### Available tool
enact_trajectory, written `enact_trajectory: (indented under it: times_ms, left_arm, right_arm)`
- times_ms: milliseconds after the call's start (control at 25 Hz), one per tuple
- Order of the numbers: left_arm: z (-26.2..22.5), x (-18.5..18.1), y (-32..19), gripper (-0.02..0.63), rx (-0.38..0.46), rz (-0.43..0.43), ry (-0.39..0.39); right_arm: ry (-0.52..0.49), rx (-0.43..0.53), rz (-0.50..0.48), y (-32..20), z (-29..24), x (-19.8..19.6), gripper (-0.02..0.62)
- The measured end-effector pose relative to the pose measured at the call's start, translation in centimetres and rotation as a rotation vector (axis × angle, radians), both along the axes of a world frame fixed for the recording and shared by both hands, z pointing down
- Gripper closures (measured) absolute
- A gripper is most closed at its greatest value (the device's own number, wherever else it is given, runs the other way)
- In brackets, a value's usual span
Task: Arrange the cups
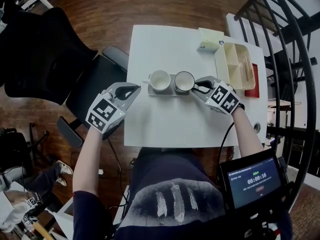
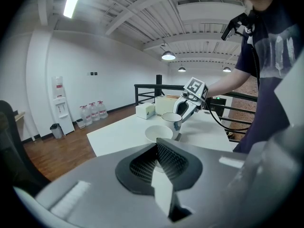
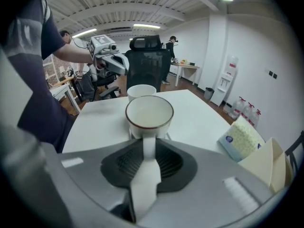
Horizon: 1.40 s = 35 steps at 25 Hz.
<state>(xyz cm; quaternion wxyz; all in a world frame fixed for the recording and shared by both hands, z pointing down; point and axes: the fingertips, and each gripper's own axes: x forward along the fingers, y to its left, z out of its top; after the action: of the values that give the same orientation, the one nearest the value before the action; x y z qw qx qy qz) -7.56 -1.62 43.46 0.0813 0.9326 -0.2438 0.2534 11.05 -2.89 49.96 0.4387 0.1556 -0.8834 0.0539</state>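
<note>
A smooth white square table [image 1: 165, 119] stands on dark wood flooring [image 1: 100, 14]. On it lies a flat grey rectangular tray [image 1: 169, 92] bearing two round glossy cups. A plain white cup [image 1: 160, 80] sits at the tray's left end and a dark-rimmed cup [image 1: 184, 81] at its right end. The right gripper [image 1: 199, 88], just right of the tray, is clamped on the dark-rimmed cup's flat strap handle [image 3: 148, 148]. The left gripper [image 1: 134, 89], left of the tray at the table's edge, has its ribbed black pads [image 2: 175, 158] pressed together on nothing.
</note>
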Motion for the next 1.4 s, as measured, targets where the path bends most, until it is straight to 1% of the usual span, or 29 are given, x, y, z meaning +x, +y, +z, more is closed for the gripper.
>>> enact_trajectory:
  times_ms: [240, 400, 480, 640, 720, 840, 960, 1040, 1120, 1160, 1200, 1400]
  left_arm:
    - [0.0, -0.1, -0.3, 0.592, -0.003, -0.006, 0.005]
    - [0.0, -0.1, -0.5, 0.592, -0.002, -0.009, 0.012]
    - [-0.1, -0.1, -0.5, 0.592, -0.002, -0.008, 0.016]
    - [-0.4, -0.3, -0.4, 0.592, 0.000, -0.013, 0.028]
    - [-0.7, -0.3, -0.6, 0.592, 0.005, -0.018, 0.037]
    - [-1.0, -0.4, -0.7, 0.592, 0.008, -0.011, 0.034]
    - [-1.1, 0.0, -0.9, 0.592, 0.006, 0.013, 0.023]
    - [-1.8, 0.3, -1.3, 0.592, 0.018, 0.017, 0.019]
    - [-2.8, 0.8, -1.8, 0.592, 0.037, 0.019, 0.028]
    - [-3.4, 1.2, -2.1, 0.592, 0.047, 0.022, 0.035]
    - [-3.9, 1.6, -2.4, 0.592, 0.057, 0.027, 0.038]
    - [-5.5, 3.2, -3.2, 0.592, 0.082, 0.051, 0.022]
  right_arm:
    - [-0.001, 0.008, -0.022, -0.2, 0.0, -0.1, 0.520]
    - [-0.007, -0.016, 0.007, -0.2, 0.0, 0.0, 0.518]
    - [-0.029, -0.024, 0.031, -0.2, -0.3, 0.1, 0.484]
    - [-0.118, -0.032, 0.090, -0.5, -2.8, 0.5, 0.413]
    - [-0.154, -0.009, 0.109, -0.9, -4.5, 0.7, 0.413]
    - [-0.182, 0.041, 0.106, -1.7, -7.1, 0.5, 0.413]
    - [-0.218, 0.089, 0.102, -2.5, -9.6, -0.3, 0.413]
    - [-0.228, 0.124, 0.101, -3.2, -10.8, -1.1, 0.413]
    - [-0.233, 0.143, 0.097, -3.5, -11.4, -1.7, 0.434]
    - [-0.238, 0.142, 0.093, -3.5, -11.5, -2.0, 0.497]
    - [-0.245, 0.136, 0.088, -3.4, -11.5, -2.3, 0.585]
    - [-0.250, 0.123, 0.072, -3.3, -11.3, -3.3, 0.592]
